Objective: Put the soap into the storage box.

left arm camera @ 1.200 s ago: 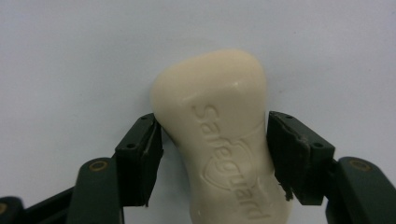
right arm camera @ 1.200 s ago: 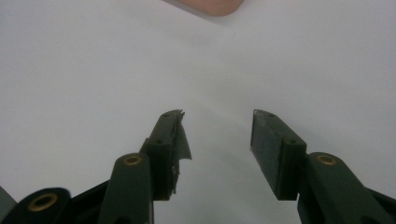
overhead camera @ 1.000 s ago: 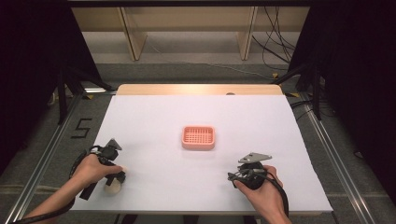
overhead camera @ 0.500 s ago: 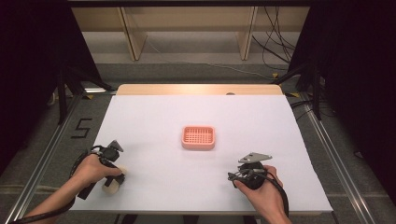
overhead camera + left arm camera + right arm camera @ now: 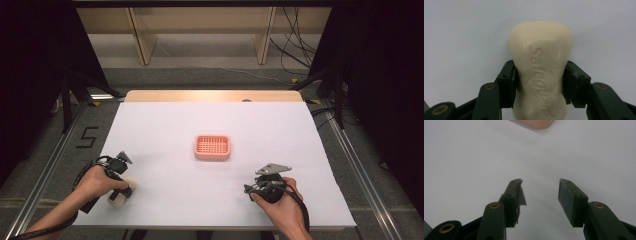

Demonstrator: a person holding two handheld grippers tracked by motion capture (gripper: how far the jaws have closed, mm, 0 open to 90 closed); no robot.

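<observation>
Left tool (image 5: 540, 86) grips the soap bar (image 5: 540, 62).

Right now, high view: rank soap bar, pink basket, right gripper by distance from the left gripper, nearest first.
1. soap bar: clamped between the jaws of the left gripper, which have just closed on it, at the table's near left.
2. pink basket: mid-table, up and to the right.
3. right gripper: near right corner area, jaws open with nothing between them.

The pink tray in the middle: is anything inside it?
The tray looks empty; only its gridded floor shows. The soap sits apart, clamped in the left gripper.
</observation>
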